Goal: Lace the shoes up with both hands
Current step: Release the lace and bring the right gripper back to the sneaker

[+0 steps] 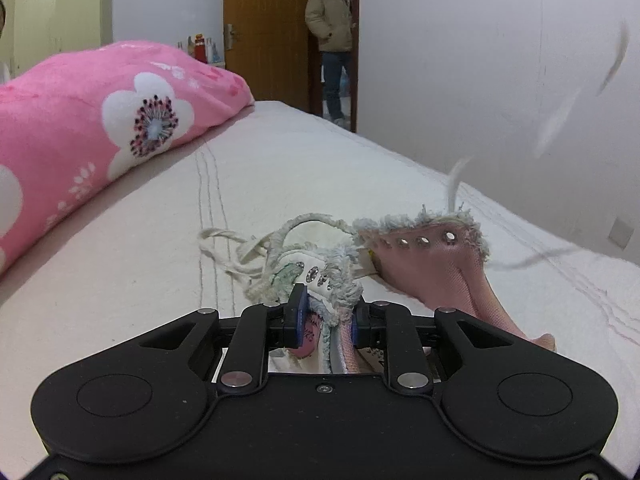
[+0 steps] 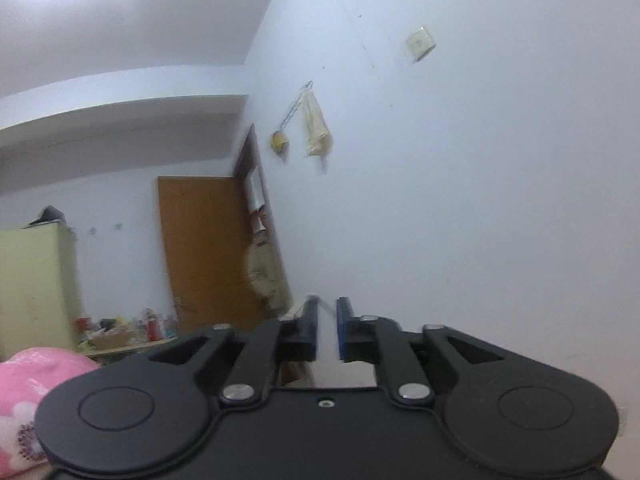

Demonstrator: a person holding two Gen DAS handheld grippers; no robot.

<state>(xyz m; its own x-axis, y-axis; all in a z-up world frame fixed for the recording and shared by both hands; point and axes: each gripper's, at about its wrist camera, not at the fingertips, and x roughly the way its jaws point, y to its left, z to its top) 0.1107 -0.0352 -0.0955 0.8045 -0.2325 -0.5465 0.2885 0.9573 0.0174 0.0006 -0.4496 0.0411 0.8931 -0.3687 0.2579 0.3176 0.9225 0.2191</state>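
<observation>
Left gripper [image 1: 328, 316]: clamped on the pink shoe [image 1: 424, 268] at its eyelet flap.
Right gripper [image 2: 327, 328]: raised, fingers narrowly parted around a blurred lace strand; grip uncertain.
Risk: the frayed lace [image 1: 456, 184] could slip free or snag at an eyelet.

Home bedroom. Bed [image 1: 280, 168] with pale stitched cover; pink flowered quilt [image 1: 100, 120] piled on its left. Beyond the bed, a wooden door [image 1: 266, 28] with a person [image 1: 332, 36] in the doorway; yellow-green wardrobe [image 1: 60, 12] left of the door.

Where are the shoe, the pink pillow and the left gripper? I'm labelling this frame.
shoe [image 1: 424, 264]: left wrist view, pink eyelet flap.
pink pillow [image 1: 100, 120]: left wrist view, flowered side.
left gripper [image 1: 329, 316]: left wrist view, between its fingertips.
</observation>
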